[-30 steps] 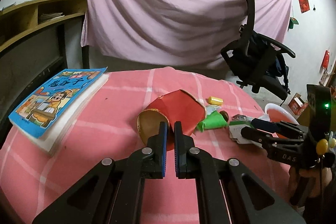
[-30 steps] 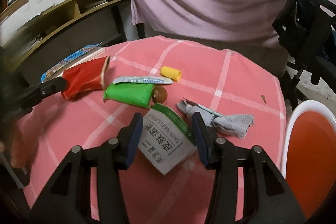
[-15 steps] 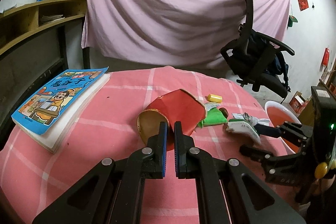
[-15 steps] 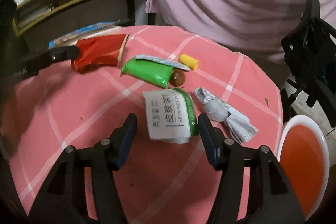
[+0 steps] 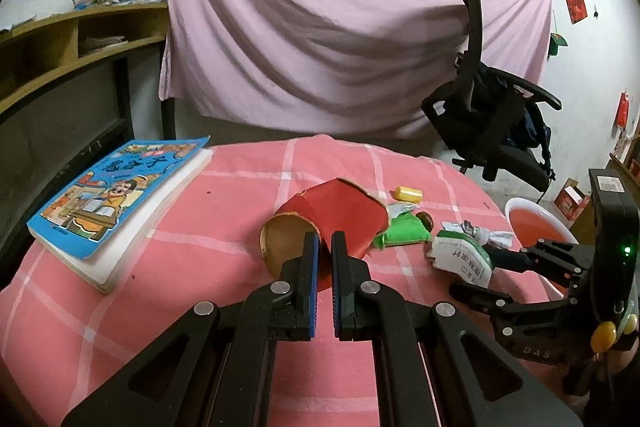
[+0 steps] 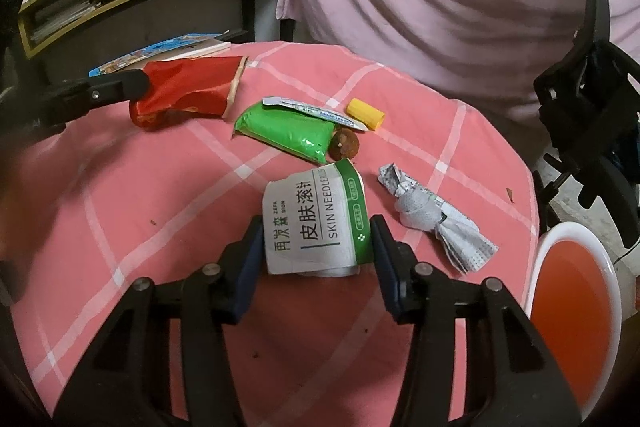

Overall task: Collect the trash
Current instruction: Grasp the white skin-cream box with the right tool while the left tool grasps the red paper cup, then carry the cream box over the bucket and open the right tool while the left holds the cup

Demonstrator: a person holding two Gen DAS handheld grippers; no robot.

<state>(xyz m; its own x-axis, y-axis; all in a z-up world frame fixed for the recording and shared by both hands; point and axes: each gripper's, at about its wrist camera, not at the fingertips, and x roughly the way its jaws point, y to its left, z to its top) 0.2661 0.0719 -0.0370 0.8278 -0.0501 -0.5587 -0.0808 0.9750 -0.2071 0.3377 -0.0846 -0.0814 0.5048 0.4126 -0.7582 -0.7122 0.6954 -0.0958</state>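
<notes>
Trash is seen scattered on a pink checked tablecloth (image 6: 120,187). Nearest, the right gripper (image 6: 316,247) is pointed steeply down, its jaws set either side of a white-and-green skin-needle packet (image 6: 316,223); the jaws have just been closing, and whether the pads press the packet cannot be told. The left gripper (image 5: 324,251), angled down, is clamped nearly closed on the rim of a crumpled red paper cup (image 5: 340,211). Farther off, a green pouch (image 6: 284,131), a brown nut (image 6: 344,143), a yellow cap (image 6: 366,113) and crumpled grey paper (image 6: 432,215) are seen. A white-rimmed red bin (image 6: 572,307) is placed at the table's right edge.
</notes>
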